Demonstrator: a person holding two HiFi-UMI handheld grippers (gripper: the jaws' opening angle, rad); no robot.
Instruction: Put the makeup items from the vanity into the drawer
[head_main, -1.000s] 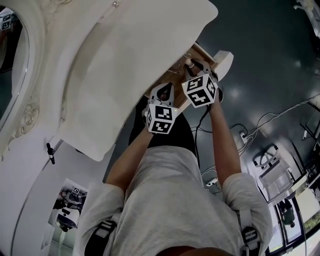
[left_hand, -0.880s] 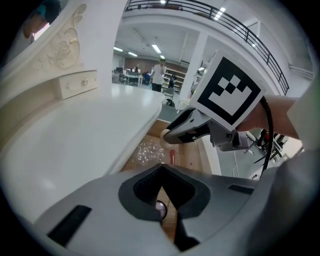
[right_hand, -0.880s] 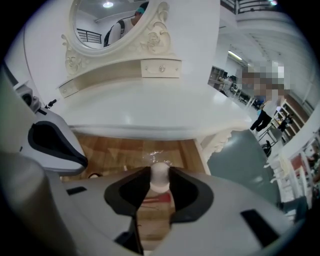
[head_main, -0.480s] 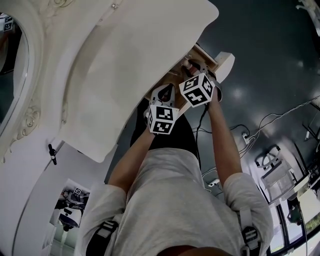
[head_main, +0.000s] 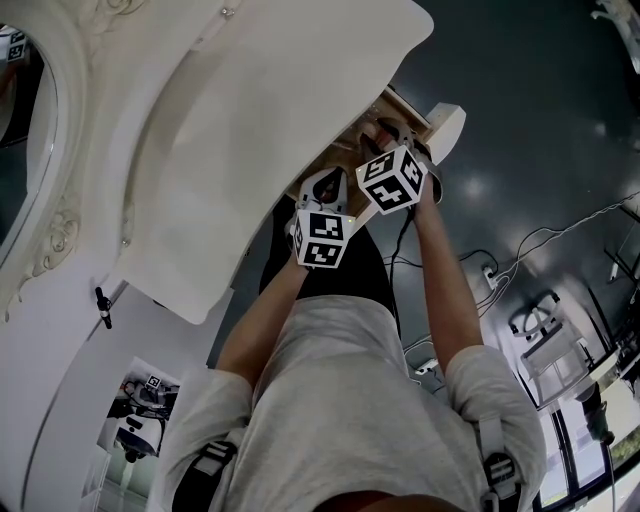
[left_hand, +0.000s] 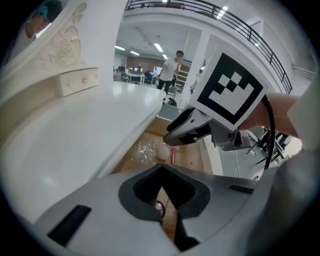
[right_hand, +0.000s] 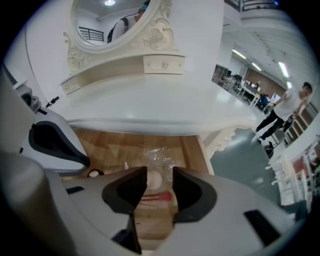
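1. As the right tongs have just been spreading wide, they grip nothing. The red makeup stick lies free on the open drawer's wooden floor below them, beside a clear packet holding a pale puff.
2. Left tongs closed, empty, over the same drawer.
3. We judge this item delivered; the tabletop shows us nothing more to fetch.
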